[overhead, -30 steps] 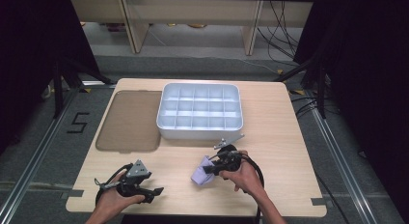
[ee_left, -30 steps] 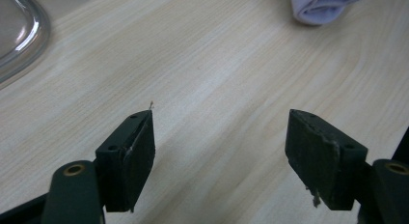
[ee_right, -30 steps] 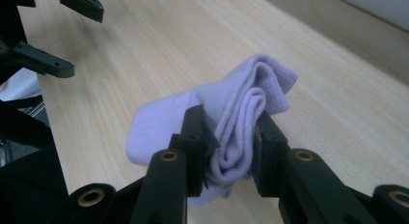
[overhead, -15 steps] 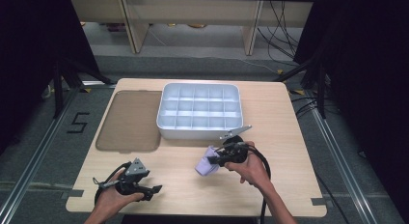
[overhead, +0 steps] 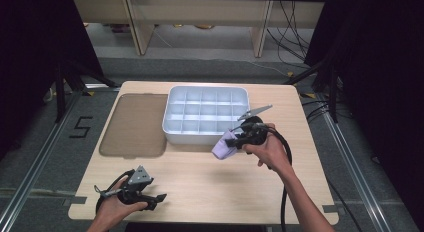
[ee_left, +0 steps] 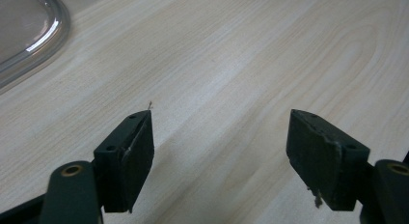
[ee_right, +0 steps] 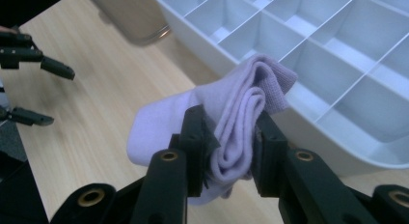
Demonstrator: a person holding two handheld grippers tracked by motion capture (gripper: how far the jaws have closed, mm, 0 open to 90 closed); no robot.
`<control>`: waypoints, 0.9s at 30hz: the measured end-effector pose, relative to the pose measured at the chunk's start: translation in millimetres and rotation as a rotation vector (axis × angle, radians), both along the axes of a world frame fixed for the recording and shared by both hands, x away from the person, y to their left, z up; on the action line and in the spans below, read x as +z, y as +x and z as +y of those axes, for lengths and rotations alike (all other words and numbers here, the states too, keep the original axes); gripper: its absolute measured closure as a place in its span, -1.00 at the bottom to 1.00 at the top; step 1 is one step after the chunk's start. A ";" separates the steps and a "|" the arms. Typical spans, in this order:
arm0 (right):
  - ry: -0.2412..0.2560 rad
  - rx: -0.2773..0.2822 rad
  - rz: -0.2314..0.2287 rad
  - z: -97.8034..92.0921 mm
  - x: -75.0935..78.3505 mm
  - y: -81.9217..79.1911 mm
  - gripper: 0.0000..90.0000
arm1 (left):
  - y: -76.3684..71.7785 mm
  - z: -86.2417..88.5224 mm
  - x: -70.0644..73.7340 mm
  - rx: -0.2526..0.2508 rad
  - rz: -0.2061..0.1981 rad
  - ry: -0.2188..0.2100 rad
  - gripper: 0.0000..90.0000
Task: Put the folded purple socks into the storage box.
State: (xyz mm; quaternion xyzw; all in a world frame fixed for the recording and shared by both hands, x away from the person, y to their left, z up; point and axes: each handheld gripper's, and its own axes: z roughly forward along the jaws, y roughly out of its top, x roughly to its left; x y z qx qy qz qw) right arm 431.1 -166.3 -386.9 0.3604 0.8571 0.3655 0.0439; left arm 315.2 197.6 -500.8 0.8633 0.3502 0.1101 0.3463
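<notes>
Sock point(ee_right: 241, 113) in rt hand-held gripper point(ee_right: 231, 137), no labels.

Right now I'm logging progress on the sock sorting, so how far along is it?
Done: the right gripper has the folded lilac sock pinched between its fingers and lifted beside the near wall of the white divider tray. In hand: carrying it toward the tray. Left: placing and releasing it, since every compartment in sight looks empty. The left gripper rests open and empty on the table.
</notes>
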 end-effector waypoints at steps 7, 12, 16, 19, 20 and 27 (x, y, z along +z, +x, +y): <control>-0.010 -0.052 -0.012 -6.6 20.9 16.6 0.59 | 2.0 -2.4 0.2 -0.002 0.001 -0.011 -0.47; -0.038 -0.091 -0.030 -19.9 34.4 30.0 0.59 | 3.2 -6.5 -1.9 -0.014 0.010 -0.008 -0.48; -0.065 -0.132 -0.048 -29.3 38.5 41.6 0.59 | 5.8 -9.3 -1.5 -0.028 0.008 -0.009 -0.48; -0.073 -0.170 -0.037 -33.0 40.1 48.4 0.59 | 5.2 -11.5 -1.8 -0.029 0.020 -0.021 -0.48; -0.072 -0.172 -0.040 -34.2 38.9 51.3 0.59 | 5.5 -11.8 -2.0 -0.028 0.018 -0.018 -0.48; -0.114 -0.205 -0.011 -34.5 29.1 62.9 0.59 | 7.7 -13.0 -0.9 -0.044 0.015 -0.013 -0.48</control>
